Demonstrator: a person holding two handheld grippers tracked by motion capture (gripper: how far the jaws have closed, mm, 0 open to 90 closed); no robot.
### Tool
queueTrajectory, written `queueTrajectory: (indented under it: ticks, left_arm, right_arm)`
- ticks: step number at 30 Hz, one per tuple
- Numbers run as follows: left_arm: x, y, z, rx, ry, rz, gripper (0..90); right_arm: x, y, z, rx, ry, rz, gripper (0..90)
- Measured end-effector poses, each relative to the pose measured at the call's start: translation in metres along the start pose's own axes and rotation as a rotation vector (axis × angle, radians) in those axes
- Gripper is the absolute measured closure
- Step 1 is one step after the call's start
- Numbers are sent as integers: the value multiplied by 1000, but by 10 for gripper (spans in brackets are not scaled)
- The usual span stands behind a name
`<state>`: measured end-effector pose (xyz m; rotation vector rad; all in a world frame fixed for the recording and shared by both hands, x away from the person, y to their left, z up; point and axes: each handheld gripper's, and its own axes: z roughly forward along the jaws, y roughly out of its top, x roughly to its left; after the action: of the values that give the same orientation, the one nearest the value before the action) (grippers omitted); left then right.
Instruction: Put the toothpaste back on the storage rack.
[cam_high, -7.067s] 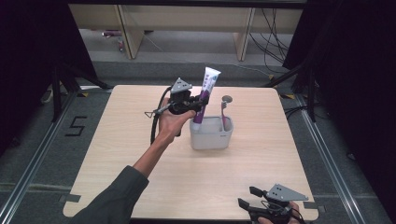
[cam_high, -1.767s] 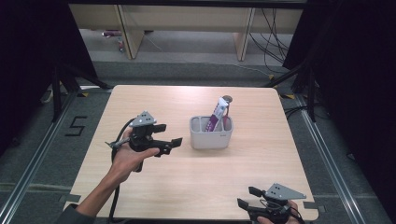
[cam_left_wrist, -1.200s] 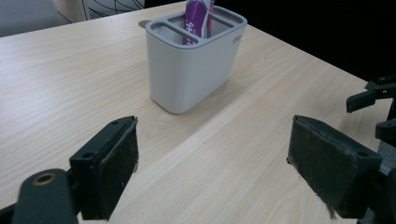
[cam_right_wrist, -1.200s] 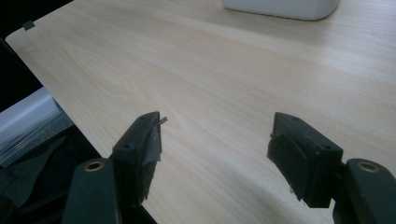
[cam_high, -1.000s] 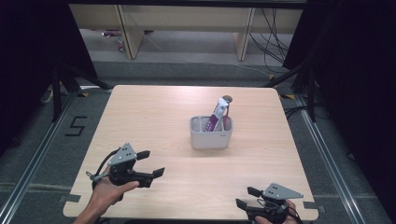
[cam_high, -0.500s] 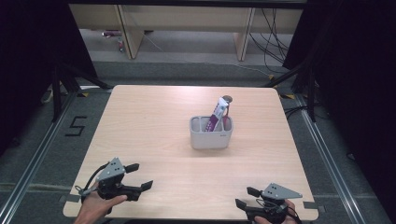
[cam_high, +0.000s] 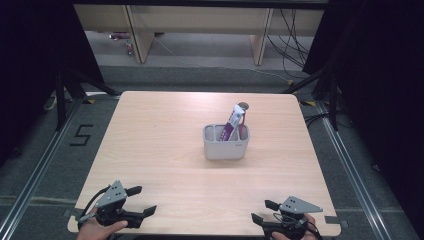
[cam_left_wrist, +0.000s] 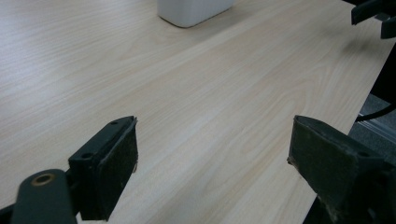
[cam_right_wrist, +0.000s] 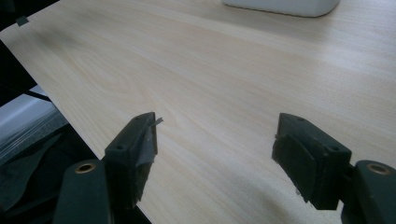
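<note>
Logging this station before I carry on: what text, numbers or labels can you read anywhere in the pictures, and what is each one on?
"5": black mark on the floor left of the table.
Print on the purple and white tube in the white holder: too small and blurred to read.
Left gripper and right gripper: no readable marking.

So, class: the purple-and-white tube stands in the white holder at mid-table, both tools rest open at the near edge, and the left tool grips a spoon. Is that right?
Not quite. The left tool grips nothing: the left gripper view shows bare table between its open jaws. The rest holds: the tube stands in the white holder, and the right tool is open at the near edge too.
</note>
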<state>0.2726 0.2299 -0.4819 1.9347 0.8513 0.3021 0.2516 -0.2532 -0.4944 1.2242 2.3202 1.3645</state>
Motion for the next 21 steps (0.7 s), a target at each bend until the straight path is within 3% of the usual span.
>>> queueTrajectory:
  ticks: [1,5,13,15,16,17,18,20,21]
  left_arm:
    - [-1,-1,-1,8,3,7,150]
    - [-5,-8,-3,36,3,23,150]
    - [-13,-19,-3,121,42,113,151]
    - [-14,-20,-2,124,46,112,152]
    - [-14,-20,-2,121,50,108,152]
    - [-14,-20,-2,121,50,108,152]
    - [-12,-19,-4,137,44,124,152]
    - [-12,-19,-4,132,44,117,151]
    - [-11,-20,-4,145,72,136,151]
  right_arm:
    - [-3,0,1,-11,-15,-36,288]
    - [-2,1,0,-3,-21,-46,273]
    - [-1,0,2,1,-13,-43,258]
    - [-1,0,2,1,-14,-43,251]
    - [1,0,2,4,-5,-21,251]
    - [-1,0,2,1,-9,-43,250]
    - [0,0,2,1,-10,-43,250]
    - [0,0,2,0,-11,-43,250]
    - [1,0,3,6,-19,-18,251]
